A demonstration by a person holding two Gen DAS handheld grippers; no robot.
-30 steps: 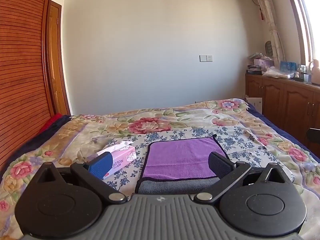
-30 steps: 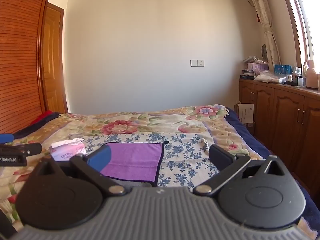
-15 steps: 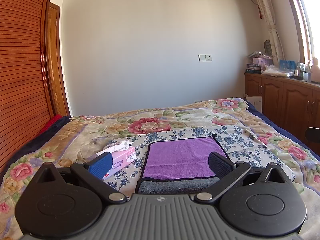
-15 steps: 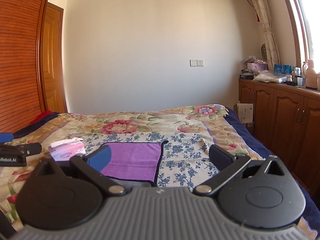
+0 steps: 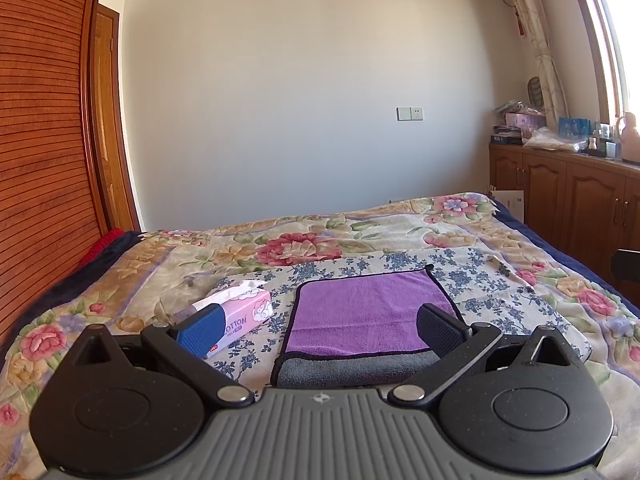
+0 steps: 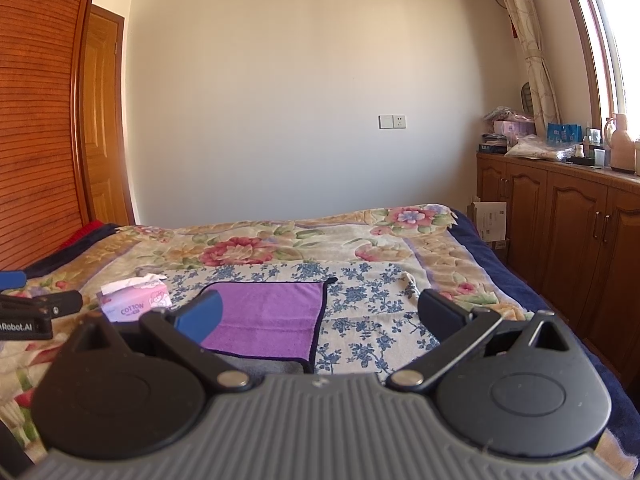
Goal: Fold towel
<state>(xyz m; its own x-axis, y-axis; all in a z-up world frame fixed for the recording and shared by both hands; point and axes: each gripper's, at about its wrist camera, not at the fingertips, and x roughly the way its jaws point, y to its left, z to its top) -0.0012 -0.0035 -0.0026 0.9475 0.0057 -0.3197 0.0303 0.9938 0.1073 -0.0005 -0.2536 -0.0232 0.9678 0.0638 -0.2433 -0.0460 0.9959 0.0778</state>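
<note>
A purple towel (image 5: 360, 312) with a dark edge lies flat on the bed, its grey underside folded up along the near edge (image 5: 352, 372). It also shows in the right wrist view (image 6: 268, 316). My left gripper (image 5: 320, 326) is open and empty, held above the bed just short of the towel's near edge. My right gripper (image 6: 320, 312) is open and empty, over the towel's right edge. The left gripper's side shows at the left of the right wrist view (image 6: 36, 312).
A pink tissue box (image 5: 236, 316) lies left of the towel, also in the right wrist view (image 6: 136, 302). A blue-flowered cloth (image 5: 480, 280) lies under the towel on a floral blanket (image 5: 300, 244). Wooden cabinets (image 6: 568, 248) stand right, a wardrobe (image 5: 40, 160) left.
Both grippers have dipped or drifted very slightly; the view shifts a little. The towel and tissue box have not moved.
</note>
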